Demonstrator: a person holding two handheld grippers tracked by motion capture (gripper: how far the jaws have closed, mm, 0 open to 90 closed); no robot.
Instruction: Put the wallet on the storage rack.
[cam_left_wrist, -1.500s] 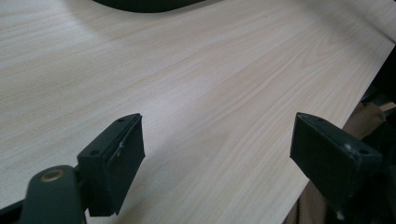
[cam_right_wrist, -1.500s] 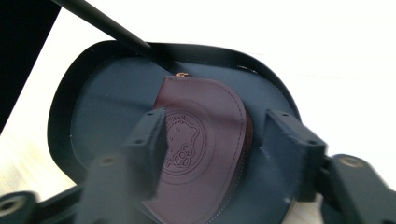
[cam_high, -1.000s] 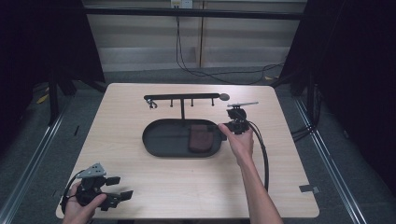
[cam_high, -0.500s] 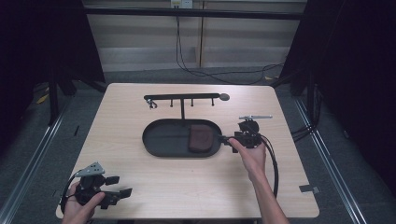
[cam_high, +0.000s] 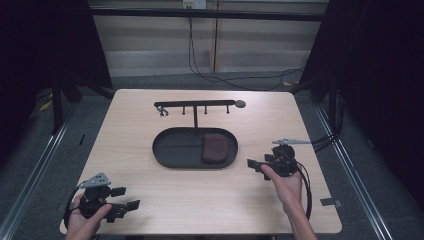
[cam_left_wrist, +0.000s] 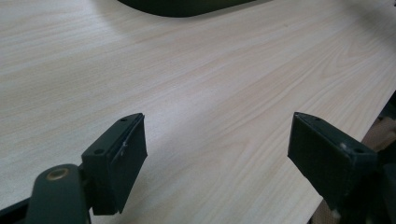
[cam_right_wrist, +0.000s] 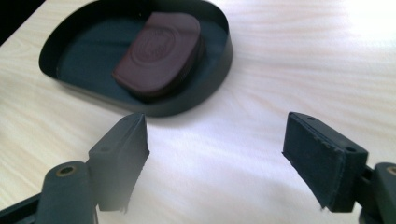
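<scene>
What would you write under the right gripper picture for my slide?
Open right gripper above the wooden table, facing a brown pouch in a black oval tray.

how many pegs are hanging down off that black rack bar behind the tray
4. The black rack bar carries them in a row: one near its left end with something small and unclear hanging there, one left of the post, two right of it.

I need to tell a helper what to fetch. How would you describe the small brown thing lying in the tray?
On the pale wooden table, find the black oval metal tray in front of the black hook rack. At the tray's right end lies a dark brown, rounded leather pouch with an embossed round mark, the tray's single brown item.
</scene>
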